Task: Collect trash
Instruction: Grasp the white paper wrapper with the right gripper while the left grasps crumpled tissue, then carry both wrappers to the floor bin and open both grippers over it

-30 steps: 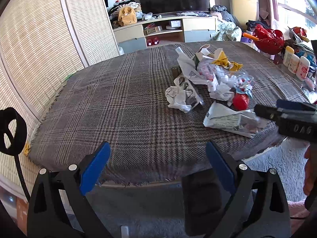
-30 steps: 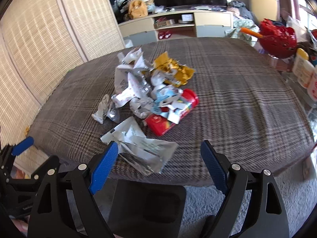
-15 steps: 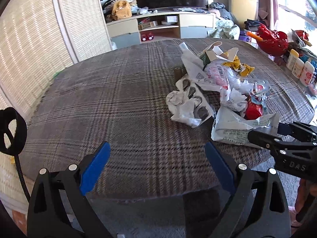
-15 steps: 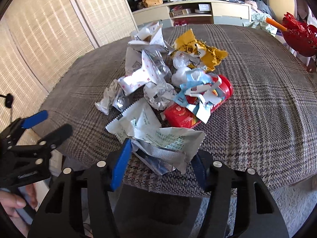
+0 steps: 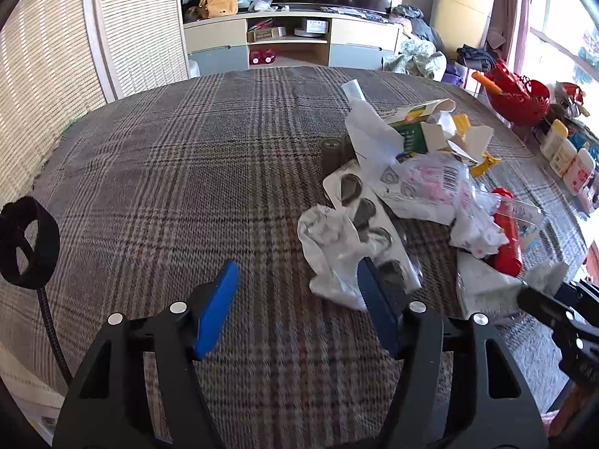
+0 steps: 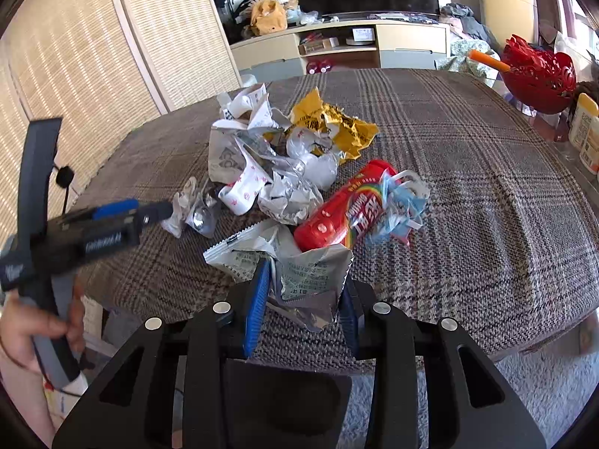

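A heap of trash lies on the plaid-covered table (image 5: 187,172): crumpled white wrappers, a yellow wrapper (image 6: 337,127), a green carton (image 5: 415,131) and a red tube (image 6: 344,209). My right gripper (image 6: 303,299) is closed around a silver-white foil packet (image 6: 307,273) at the near table edge. My left gripper (image 5: 299,299) is open, low over the cloth, its right finger beside a crumpled white wrapper (image 5: 333,247). In the right wrist view the left gripper (image 6: 149,211) points at that wrapper (image 6: 194,213).
A red basket (image 6: 539,75) and several bottles (image 5: 569,157) stand at the table's right side. A TV cabinet (image 5: 292,45) is behind, woven screens (image 5: 48,56) to the left. Grey carpet lies below the near edge.
Both grippers moved forward to the trash. The right jaws narrowed from wide open onto the foil packet. The left jaws narrowed somewhat and reached the white wrapper.
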{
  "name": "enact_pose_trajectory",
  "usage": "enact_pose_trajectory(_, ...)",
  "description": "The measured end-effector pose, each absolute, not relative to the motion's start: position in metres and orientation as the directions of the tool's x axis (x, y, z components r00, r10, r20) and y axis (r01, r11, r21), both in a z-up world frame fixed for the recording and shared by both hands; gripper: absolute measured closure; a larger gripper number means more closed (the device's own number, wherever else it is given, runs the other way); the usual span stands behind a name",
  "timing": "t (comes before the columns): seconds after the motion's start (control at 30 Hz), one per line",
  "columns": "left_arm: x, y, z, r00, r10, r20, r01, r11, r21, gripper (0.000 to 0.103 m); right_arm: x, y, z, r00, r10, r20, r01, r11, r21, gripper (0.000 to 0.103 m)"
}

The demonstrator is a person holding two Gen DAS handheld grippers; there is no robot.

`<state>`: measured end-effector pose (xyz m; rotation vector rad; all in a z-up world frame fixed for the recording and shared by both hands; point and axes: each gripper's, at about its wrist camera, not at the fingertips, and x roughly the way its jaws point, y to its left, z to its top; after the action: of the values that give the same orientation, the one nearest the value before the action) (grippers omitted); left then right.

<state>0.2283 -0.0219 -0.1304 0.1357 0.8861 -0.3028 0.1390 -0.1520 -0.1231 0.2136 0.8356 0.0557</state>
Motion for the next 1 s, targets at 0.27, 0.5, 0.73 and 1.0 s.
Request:
enact_pose_trajectory(0.27,0.234,-0.036,-0.147,0.546,-0.224,-0.807,0.354,0.935,-0.020,0.064,0.130,-0.151,-0.127,0.662,0.166,-0.731,0.038,0.967,0.253,0.069)
enact_pose_trajectory(0.5,0.206,-0.031,-0.138,0.539,-0.235,-0.809,0.375,0.927,-0.020,0.091,0.113,-0.149,-0.130,0.646,0.237,-0.725,0.004,0.950,0.314,0.076)
enact_pose_trajectory(0.73,0.149,-0.016,-0.124,0.541,-0.261,-0.800,0.377,0.925,-0.046,0.092,0.083,-0.137,-0.116,0.655,0.247,-0.714,-0.038,0.955,0.295,0.078)
enact_pose_trajectory(1.0,0.067,-0.016,-0.125,0.522,-0.304,-0.797,0.395,0.914,-0.090,0.092,0.036,-0.135,-0.126,0.637,0.259,-0.726,-0.030,0.950,0.312,0.078)
